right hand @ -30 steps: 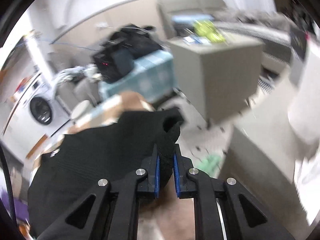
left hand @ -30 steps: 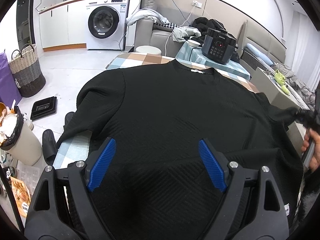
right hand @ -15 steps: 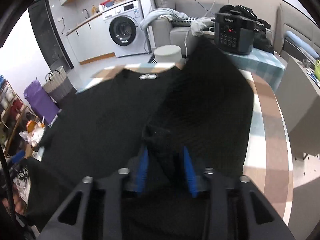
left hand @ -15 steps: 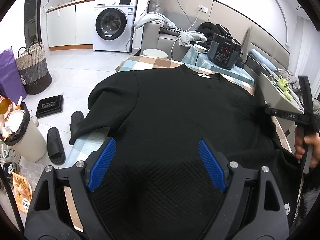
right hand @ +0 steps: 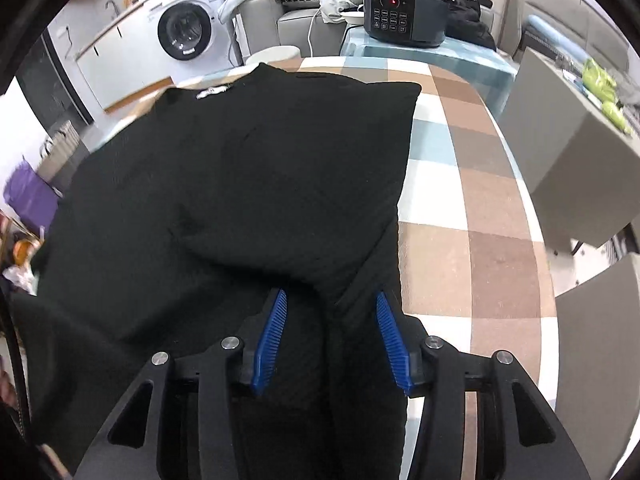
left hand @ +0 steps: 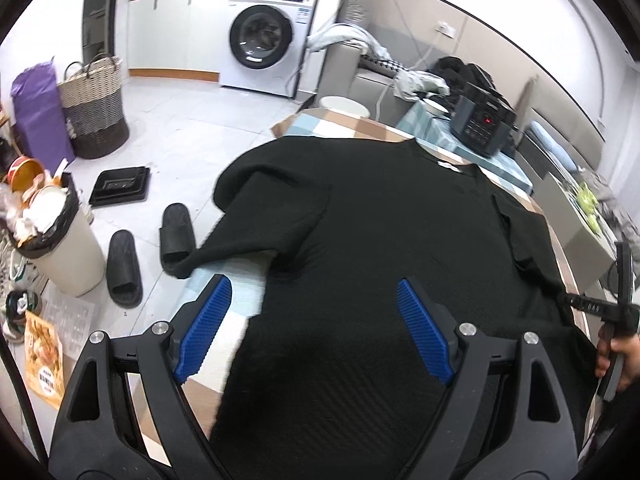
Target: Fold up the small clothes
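Black textured knit sweater [left hand: 392, 240] flat on checked-cloth bench [right hand: 452, 184], right sleeve folded in. Left gripper [left hand: 316, 328] and right gripper [right hand: 328, 340] spread wide, holding nothing. Risk: left sleeve [left hand: 256, 216] overhanging edge drags sweater floorward.

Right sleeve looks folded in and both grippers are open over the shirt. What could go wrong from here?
1. The left sleeve hangs off the table edge above the slippers; it could pull the black shirt askew.
2. The folded right sleeve lies loose; the open right gripper may snag it.
3. The left gripper straddles the hem and could bunch it.
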Tool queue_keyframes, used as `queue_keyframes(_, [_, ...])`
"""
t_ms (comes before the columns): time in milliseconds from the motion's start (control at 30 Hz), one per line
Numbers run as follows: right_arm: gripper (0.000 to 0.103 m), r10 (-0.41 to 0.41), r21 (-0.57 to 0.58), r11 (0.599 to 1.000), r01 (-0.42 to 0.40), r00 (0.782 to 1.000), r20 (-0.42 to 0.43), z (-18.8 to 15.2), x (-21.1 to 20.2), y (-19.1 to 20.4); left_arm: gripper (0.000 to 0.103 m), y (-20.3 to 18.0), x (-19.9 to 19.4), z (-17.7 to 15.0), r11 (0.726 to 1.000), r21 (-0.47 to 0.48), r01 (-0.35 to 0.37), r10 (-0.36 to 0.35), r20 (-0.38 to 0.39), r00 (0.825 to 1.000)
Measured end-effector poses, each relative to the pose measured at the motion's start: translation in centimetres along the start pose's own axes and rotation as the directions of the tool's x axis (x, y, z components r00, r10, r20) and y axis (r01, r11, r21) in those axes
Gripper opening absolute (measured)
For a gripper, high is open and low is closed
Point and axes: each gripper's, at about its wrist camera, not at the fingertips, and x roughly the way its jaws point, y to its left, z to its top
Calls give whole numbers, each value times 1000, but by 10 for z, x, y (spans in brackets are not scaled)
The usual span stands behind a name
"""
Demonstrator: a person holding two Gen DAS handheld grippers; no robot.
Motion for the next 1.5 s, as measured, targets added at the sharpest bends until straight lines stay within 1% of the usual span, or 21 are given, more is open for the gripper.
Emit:
queue_keyframes(33, [31,-38,0,999,38,999,-3,1,3,0,83,4,-1,0,1000,-7,-9,9,4,1000])
queue_keyframes(67, [21,-60,3,998,60,998,-7,0,7,-3,83,10,0,2,1000,-19,-25,25,7,1000])
queue_keyframes(100, [17,-64,12,998,64,998,-8,-1,8,-6,83,17,1,3,999,-32,-37,37,7,999])
queue_keyframes(200, [16,-101,32,994,101,995,-7,-6,4,-15,83,38,6,5,994,-88,-69,69,-6,998])
queue_keyframes(267, [21,-49,52,997,49,999,-1,-10,-5,-15,83,52,11,6,990,-122,-77,77,-8,997])
queue_keyframes(333, [39,-20,51,999,18,999,32,-13,-18,-11,83,69,19,10,982,-164,-95,93,-23,995])
queue_keyframes(467, [45,60,89,993,-73,989,139,-23,-58,-2,83,103,38,15,960,-268,-80,70,-48,996])
queue_keyframes(533, [60,94,107,988,-114,980,178,-28,-72,3,83,114,48,17,946,-317,-69,52,-60,997])
queue_keyframes(567, [62,114,116,983,-140,972,203,-31,-80,5,83,125,55,17,931,-361,-53,29,-72,997])
queue_keyframes(733, [65,166,126,970,-207,947,274,-40,-102,20,73,166,81,10,854,-519,14,-65,-80,995])
queue_keyframes(767, [65,172,124,970,-211,947,272,-40,-103,22,73,174,88,8,837,-546,22,-86,-92,992])
queue_keyframes(800, [65,174,120,970,-212,947,270,-41,-103,25,72,184,98,6,808,-587,41,-124,-102,987])
queue_keyframes(900, [65,168,116,972,-205,948,270,-43,-106,29,69,199,113,0,753,-653,76,-187,-101,977])
queue_keyframes(1100, [65,157,136,971,-197,954,257,-45,-101,29,69,207,144,-3,705,-702,103,-241,-101,965])
queue_keyframes(1167, [65,157,147,969,-198,954,255,-45,-99,28,58,207,151,-3,694,-713,99,-237,-96,967])
queue_keyframes(1233, [65,153,150,969,-195,956,251,-46,-99,28,33,208,156,-3,680,-726,102,-220,-70,973])
queue_keyframes(1267, [65,149,151,970,-191,957,251,-47,-99,28,27,206,156,-1,679,-726,104,-213,-59,975])
queue_keyframes(1300, [65,146,153,970,-188,957,251,-48,-99,28,12,206,158,2,686,-719,109,-201,-43,979])
queue_keyframes(1333, [65,141,156,971,-184,958,251,-49,-99,28,6,204,157,7,695,-711,106,-186,-35,982])
queue_keyframes(1467, [65,134,180,967,-183,957,256,-54,-100,25,5,194,137,24,736,-670,97,-102,32,994])
queue_keyframes(1500, [65,136,184,965,-187,957,256,-55,-100,24,5,187,130,32,764,-639,88,-66,59,996])
